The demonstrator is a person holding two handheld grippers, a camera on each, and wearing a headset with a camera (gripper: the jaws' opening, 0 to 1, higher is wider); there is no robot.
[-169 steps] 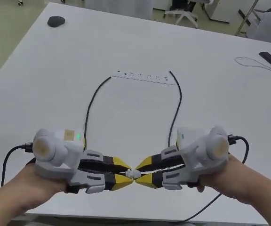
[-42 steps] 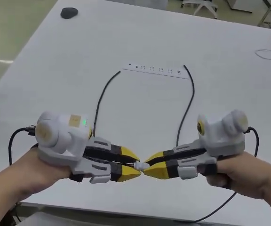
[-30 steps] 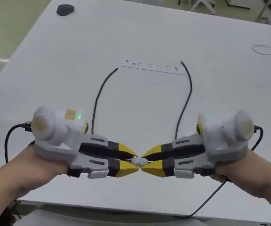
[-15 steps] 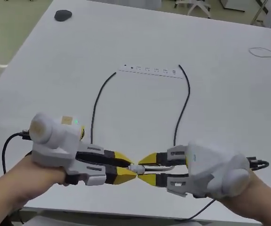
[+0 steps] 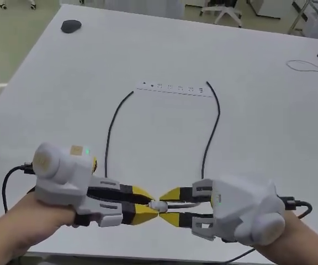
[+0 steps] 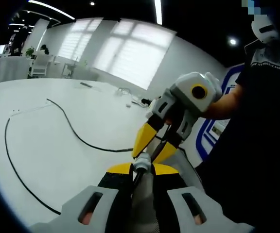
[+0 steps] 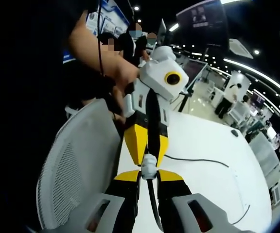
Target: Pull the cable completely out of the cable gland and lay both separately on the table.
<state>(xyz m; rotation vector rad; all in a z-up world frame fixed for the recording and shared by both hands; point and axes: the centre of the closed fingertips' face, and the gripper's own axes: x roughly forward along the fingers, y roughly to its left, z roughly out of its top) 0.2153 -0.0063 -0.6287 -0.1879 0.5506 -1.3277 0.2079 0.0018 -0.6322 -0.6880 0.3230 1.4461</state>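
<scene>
Two grippers meet tip to tip above the near edge of the desk. The left hand-held gripper has its jaws closed on the white cable gland. The right hand-held gripper is clamped on the grey cable just behind the gland, and the cable runs back between its jaws. Cable and gland are joined, held off the desk. A white power strip lies toward the far edge

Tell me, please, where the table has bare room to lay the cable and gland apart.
Bare: between the black cords below the power strip; left of them toward the mouse; right of them, short of the white wire. Crowded: the near edge under the left gripper and right gripper.
</scene>
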